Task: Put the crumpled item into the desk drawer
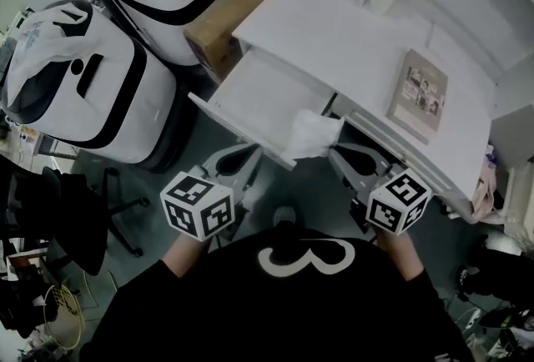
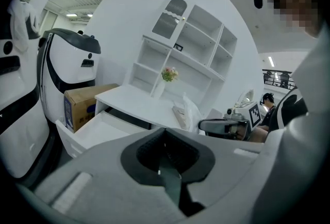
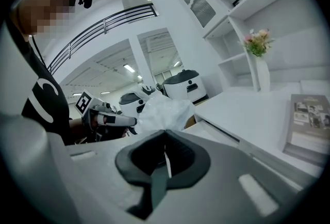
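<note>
Drawer (image 1: 259,89) stands open at centre frame. Right gripper (image 1: 346,160) looks pinched tight on a thin bit of the crumpled item (image 1: 313,133), which sits over the drawer's lower-right corner, not inside yet. Left gripper (image 1: 238,158), lower left, has jaws together and holds nothing. 1 step left: drop it in.

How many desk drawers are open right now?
1: the drawer, pulled out on the left of the desk, with the crumpled item by its near right corner. Any drawers under the right side are hidden from above.
</note>
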### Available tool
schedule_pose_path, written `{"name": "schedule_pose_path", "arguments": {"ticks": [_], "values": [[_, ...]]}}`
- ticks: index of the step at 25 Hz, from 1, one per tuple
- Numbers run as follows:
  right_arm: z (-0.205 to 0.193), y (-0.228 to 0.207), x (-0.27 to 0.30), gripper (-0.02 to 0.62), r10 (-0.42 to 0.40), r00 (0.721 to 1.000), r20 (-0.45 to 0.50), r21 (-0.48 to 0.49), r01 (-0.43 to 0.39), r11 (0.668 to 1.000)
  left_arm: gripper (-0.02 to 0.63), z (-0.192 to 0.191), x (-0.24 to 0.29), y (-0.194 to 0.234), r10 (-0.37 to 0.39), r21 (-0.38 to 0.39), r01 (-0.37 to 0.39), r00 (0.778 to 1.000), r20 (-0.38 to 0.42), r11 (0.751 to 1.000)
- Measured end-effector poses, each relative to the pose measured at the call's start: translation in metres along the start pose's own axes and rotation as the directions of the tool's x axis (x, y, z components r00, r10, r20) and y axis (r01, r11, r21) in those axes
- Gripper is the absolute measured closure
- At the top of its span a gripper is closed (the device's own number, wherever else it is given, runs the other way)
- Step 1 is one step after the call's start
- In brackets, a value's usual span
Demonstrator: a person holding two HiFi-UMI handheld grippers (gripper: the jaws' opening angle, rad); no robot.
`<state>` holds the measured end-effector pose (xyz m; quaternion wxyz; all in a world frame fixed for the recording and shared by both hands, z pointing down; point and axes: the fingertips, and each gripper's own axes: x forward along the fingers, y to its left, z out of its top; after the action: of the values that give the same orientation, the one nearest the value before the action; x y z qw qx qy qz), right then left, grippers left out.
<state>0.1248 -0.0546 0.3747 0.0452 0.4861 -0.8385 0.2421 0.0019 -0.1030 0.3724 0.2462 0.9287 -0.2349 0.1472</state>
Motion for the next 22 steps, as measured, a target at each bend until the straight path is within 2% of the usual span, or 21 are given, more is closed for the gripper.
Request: {"name": "schedule_pose_path", "arguments": {"ticks": [13,22], "values": [[0.01,-0.02,0.066,0.592,0.043,0.996,-0.076,-0.056,-0.048,0.997,0.597,0.008,0.006,0.049,0.076,-0.046,-0.075,0.997,0.028,0.996],[0.013,-0.05,0.124,0.592,0.079,0.984,-0.158,-0.04,-0.086,0.995,0.597,0.016,0.02,0.086,0.138,-0.1,-0.136,0.99,0.008,0.986]]}}
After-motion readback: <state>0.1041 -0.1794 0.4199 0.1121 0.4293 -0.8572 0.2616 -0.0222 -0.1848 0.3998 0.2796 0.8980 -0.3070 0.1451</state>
